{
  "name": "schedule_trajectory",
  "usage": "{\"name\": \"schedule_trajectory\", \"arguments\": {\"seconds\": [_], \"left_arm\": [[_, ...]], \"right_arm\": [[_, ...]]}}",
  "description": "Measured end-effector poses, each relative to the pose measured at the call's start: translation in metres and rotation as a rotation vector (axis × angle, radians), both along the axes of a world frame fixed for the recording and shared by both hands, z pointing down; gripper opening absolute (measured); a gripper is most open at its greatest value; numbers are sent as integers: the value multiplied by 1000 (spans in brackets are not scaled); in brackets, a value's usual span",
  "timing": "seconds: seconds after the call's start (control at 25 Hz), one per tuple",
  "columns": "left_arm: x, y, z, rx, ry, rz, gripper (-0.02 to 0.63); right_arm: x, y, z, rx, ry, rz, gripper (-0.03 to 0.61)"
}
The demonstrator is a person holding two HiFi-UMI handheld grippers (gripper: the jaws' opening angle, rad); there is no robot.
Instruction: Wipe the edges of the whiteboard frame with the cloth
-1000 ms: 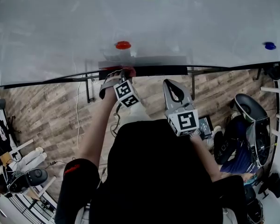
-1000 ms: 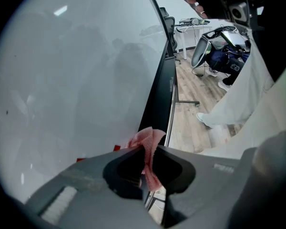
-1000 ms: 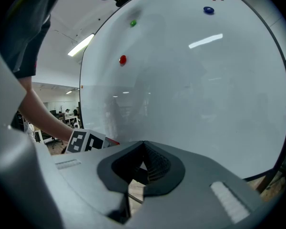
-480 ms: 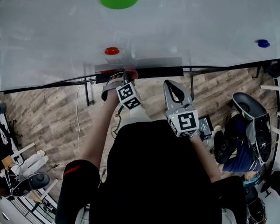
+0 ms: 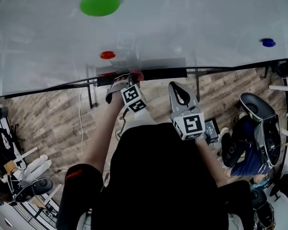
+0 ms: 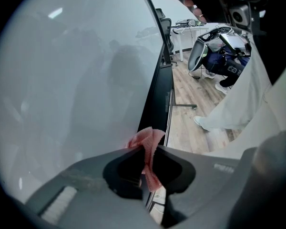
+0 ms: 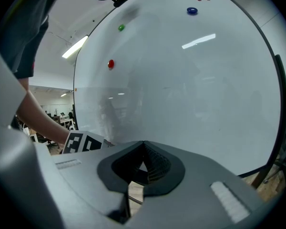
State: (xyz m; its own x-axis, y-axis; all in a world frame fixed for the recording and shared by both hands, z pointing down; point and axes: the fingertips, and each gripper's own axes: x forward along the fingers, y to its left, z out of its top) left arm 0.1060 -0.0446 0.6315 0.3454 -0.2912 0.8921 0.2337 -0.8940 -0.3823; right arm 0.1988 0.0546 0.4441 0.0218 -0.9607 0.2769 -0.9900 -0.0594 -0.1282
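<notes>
Cloth (image 6: 150, 136) pinched in left hand-held gripper (image 6: 144, 152) at whiteboard frame (image 6: 155, 94); right hand-held gripper (image 7: 143, 146) closed, empty.

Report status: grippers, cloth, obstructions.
Left gripper shut on cloth, cloth against frame bottom edge. Right gripper shut, empty, short of the board. Red magnet above, clear of frame.

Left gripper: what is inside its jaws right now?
The left gripper is shut on a pink cloth; its bunched end sticks out by the black frame of the whiteboard. The jaws cover the cloth's middle, and the cloth hides any contact with the frame.
</notes>
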Motion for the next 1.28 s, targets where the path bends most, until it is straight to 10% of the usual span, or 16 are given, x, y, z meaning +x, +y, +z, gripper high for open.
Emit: {"name": "schedule_trajectory", "arguments": {"seconds": [1.28], "left_arm": [[68,26,1,5,-14,3,43]], "right_arm": [[76,35,6,-24,-12,34,2]]}}
